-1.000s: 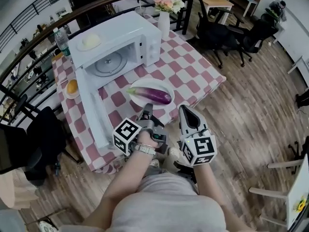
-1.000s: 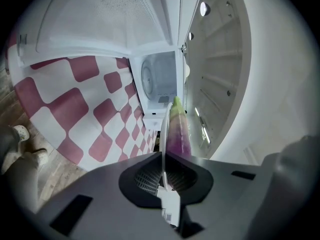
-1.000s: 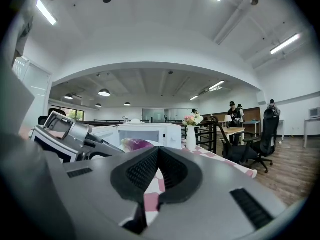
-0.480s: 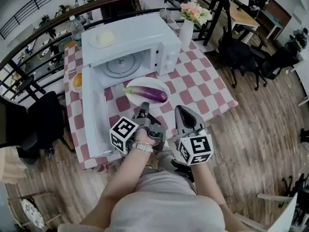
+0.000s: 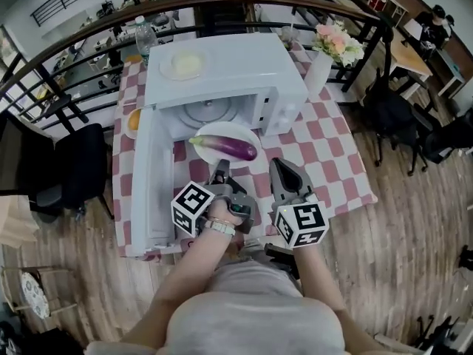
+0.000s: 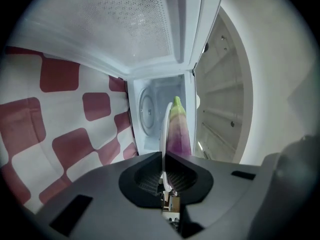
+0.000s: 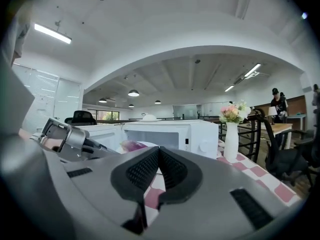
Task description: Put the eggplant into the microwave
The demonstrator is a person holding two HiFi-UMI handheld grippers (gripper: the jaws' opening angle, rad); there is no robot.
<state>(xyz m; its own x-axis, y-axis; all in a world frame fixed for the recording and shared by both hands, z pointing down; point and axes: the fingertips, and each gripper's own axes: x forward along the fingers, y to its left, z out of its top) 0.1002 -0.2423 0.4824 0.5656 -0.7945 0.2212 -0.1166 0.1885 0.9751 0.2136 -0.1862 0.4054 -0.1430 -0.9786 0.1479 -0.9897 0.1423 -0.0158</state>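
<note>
The mouth of the microwave (image 5: 244,65) is fronted closely by the plate (image 5: 230,129) bearing the eggplant (image 5: 229,148) and walled on the left by the swung-out door (image 5: 148,180). Passage is offered over the right side of the table (image 5: 325,157) — the vase (image 5: 318,69) is confined to its far right corner.

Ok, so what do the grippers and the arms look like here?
The left gripper and right gripper are grey, tapering to a point, with black ribbed pads. Each bears a white cube printed with black square markers. A silvery band circles the left wrist; the person wears a pale top.
</note>
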